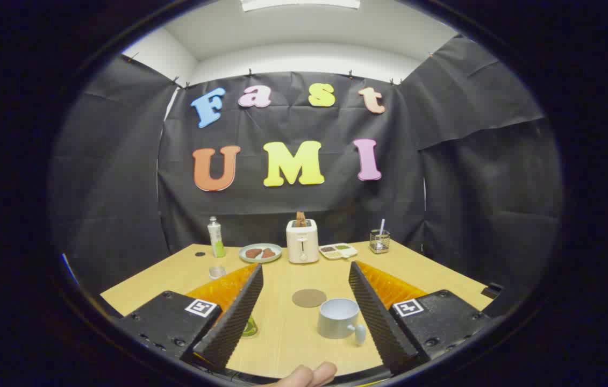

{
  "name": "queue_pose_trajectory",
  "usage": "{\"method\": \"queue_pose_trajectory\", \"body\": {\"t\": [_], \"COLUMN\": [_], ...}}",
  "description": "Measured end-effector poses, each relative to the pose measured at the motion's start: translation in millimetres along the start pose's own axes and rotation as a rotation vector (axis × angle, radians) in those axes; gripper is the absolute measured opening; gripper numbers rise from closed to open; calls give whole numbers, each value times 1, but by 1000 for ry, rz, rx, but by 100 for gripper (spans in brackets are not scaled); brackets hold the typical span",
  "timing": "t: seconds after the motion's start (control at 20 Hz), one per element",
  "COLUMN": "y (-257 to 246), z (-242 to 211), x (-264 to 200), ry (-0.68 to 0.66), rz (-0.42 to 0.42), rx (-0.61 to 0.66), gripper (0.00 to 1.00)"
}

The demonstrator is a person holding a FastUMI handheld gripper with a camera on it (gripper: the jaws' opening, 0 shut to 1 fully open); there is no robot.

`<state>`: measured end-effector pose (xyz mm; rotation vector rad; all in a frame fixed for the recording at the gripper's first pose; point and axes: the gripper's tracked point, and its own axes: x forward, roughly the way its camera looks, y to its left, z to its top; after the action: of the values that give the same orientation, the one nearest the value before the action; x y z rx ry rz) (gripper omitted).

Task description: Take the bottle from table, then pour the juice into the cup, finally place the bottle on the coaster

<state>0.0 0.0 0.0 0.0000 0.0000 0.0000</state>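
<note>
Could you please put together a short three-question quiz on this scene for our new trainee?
1. True or false: the gripper is shut on the bottle.
2. Which lies just beyond the cup, between the fingers? A) the coaster B) the toaster C) the plate
3. Fill in: the bottle stands at the far side of the table, beside the ____ holding brown food.

Key
1. False: the fingers are spread open, with nothing between the pads, and the bottle is far beyond them.
2. A.
3. Plate.
</note>
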Motion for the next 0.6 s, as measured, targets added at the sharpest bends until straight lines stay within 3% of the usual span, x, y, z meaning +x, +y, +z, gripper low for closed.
{"method": "queue_pose_trajectory", "body": {"t": [0.6], "y": [-3], "z": [3], "x": [3], "ry": [-40], "rz": [-8], "rx": [-31], "gripper": [100]}}
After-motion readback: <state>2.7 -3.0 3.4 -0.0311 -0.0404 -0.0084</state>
